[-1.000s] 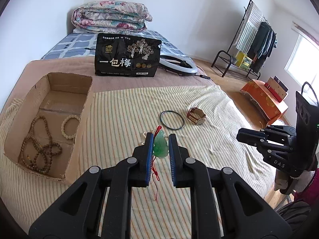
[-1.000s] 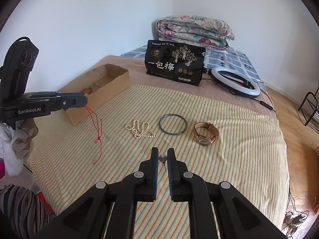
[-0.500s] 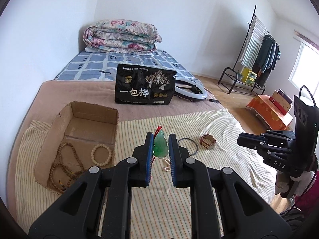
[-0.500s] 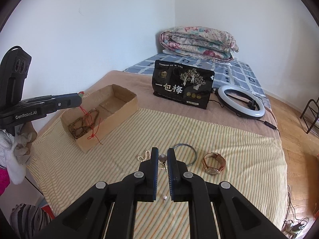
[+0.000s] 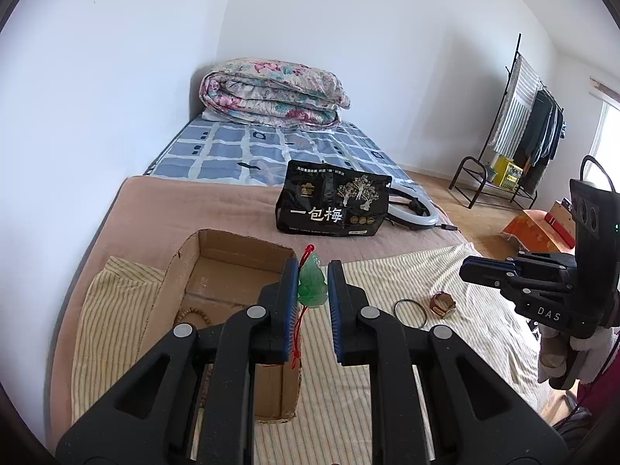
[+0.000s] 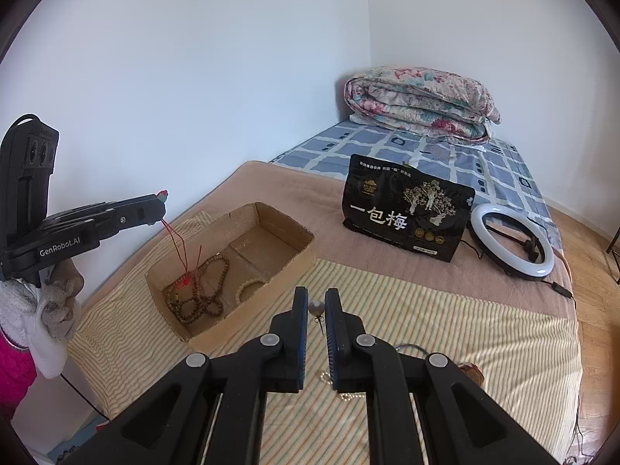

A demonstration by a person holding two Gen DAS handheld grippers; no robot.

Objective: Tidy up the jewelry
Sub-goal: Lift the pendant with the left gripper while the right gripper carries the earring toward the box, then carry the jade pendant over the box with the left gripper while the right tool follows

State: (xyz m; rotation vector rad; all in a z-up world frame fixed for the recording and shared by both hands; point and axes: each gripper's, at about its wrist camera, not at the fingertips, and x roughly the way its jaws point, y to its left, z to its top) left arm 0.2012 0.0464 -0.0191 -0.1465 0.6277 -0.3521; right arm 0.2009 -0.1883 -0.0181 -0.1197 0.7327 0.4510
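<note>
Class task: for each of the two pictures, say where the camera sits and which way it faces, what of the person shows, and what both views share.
Left wrist: on the left gripper, looking along its fingers at a green pendant above the cardboard box; right gripper and gloved hand at right.
Right wrist: on the right gripper, facing a pearl earring and box; left gripper at left.
Shared: box, black bag, folded quilt.

The 2 wrist fisheyes look down along their fingers, sharing the cardboard box and bed.
</note>
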